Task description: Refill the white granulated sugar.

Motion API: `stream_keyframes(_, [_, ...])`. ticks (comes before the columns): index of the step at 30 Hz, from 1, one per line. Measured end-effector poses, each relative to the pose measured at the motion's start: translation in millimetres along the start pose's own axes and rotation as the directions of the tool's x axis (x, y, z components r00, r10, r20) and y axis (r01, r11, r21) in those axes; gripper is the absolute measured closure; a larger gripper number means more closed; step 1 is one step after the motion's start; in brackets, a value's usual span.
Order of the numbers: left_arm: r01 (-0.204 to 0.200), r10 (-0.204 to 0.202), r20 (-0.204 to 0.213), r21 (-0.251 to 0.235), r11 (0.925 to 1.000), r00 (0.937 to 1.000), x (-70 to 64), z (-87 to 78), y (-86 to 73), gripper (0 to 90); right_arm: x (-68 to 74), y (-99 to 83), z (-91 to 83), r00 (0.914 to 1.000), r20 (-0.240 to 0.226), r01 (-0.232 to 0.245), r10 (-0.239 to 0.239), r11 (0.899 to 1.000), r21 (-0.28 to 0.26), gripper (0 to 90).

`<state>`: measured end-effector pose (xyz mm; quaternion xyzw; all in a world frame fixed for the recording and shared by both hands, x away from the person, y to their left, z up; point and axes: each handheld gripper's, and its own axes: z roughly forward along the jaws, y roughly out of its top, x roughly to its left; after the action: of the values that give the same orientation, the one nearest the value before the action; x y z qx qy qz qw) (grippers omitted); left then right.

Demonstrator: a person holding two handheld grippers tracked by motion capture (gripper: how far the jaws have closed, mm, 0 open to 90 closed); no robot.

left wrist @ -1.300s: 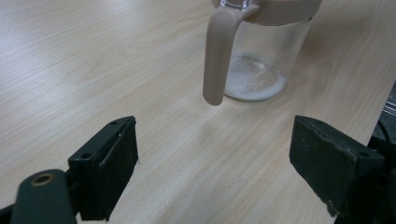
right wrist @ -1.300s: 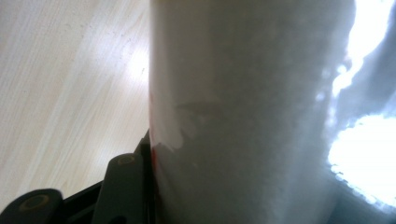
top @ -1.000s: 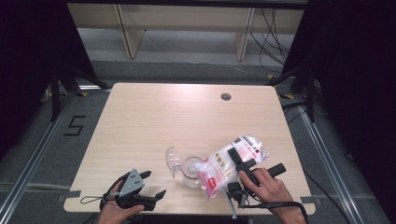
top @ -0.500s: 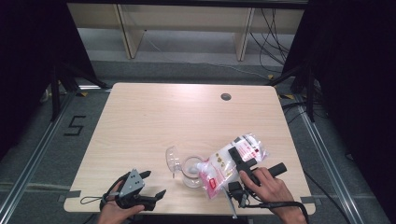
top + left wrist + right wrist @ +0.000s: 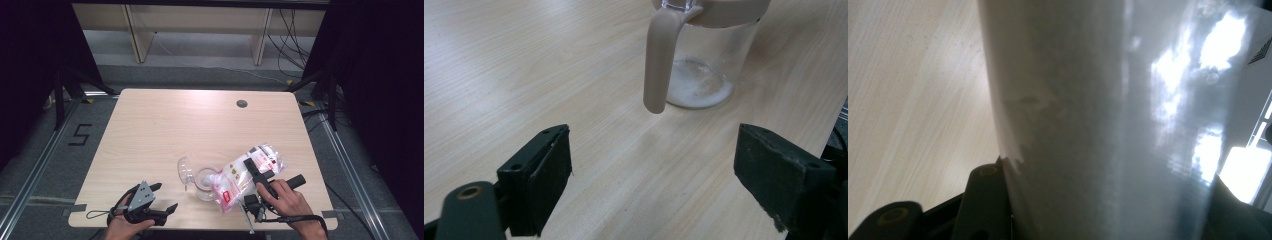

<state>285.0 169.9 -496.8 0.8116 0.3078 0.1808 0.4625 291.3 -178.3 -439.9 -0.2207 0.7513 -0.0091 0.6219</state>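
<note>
Right hand-held gripper (image 5: 254,172) grasping plastic bag (image 5: 247,172), tilting it beside jar (image 5: 204,182); left hand-held gripper (image 5: 161,198) released, jar sitting ahead of its jaws.

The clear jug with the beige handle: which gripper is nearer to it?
Right. The right gripper holds the plastic bag tilted right beside the jug; the left gripper sits open, apart at the table's near edge.
</note>
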Motion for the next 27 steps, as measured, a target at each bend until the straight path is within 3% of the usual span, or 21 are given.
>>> stream_keyframes(3, [-0.002,0.002,0.001,0.001,1.0000,1.0000,0.1,0.1,0.1,15.3,-4.1,1.4,2.2,0.9989,0.014,0.045,-0.044,0.999,-0.031,53.5])
stream_keyframes(5, [0.002,-0.002,0.001,0.000,1.0000,1.0000,-0.3,0.0,0.0,15.3,-2.2,2.1,2.1,1.0000,0.007,0.006,-0.005,1.000,-0.022,53.6])
stream_keyframes(11, [0.002,-0.002,0.002,0.000,1.0000,1.0000,-0.5,0.0,0.0,15.3,-4.3,0.0,3.7,0.9999,0.000,0.015,-0.015,1.000,-0.014,53.7])
stream_keyframes(13, [0.001,-0.001,0.001,0.000,1.0000,1.0000,-0.2,0.0,0.0,15.3,-2.1,-2.9,3.2,0.9998,-0.003,-0.018,0.018,1.000,-0.001,53.7])
stream_keyframes(15, [0.001,-0.001,0.001,-0.001,1.0000,1.0000,0.0,0.0,0.0,15.3,-3.5,-5.1,3.0,1.0000,0.007,0.004,-0.004,1.000,-0.007,53.7])
stream_keyframes(18, [0.001,-0.001,0.003,0.002,1.0000,1.0000,0.1,0.3,0.0,15.3,-1.4,-7.7,0.6,0.9999,0.004,-0.017,0.017,1.000,0.005,53.8])
stream_keyframes(20, [0.008,-0.008,0.003,-0.007,0.9999,1.0000,-1.1,0.9,0.0,15.3,-4.5,-8.4,-0.6,0.9997,0.006,0.022,-0.022,1.000,-0.002,53.8])
stream_keyframes(22, [0.003,-0.003,0.001,0.000,1.0000,1.0000,-0.6,-0.1,0.1,15.2,-4.9,-8.1,-1.6,0.9995,0.017,0.026,-0.026,1.000,0.000,53.8])
stream_keyframes(25, [-0.001,0.001,-0.003,0.002,1.0000,1.0000,-0.1,-0.4,0.2,15.2,-4.7,-7.2,-3.6,0.9997,0.018,0.016,-0.016,1.000,0.002,53.9])
stream_keyframes(26, [0.000,0.001,-0.003,0.003,1.0000,1.0000,-0.1,-0.4,0.2,15.2,-2.7,-6.4,-5.0,0.9998,0.006,-0.019,0.019,1.000,0.013,53.9])
stream_keyframes(27, [0.003,-0.003,0.000,0.000,1.0000,1.0000,-0.5,-0.2,0.2,15.3,-4.1,-6.2,-5.1,0.9999,0.011,-0.001,0.001,1.000,0.008,53.9])
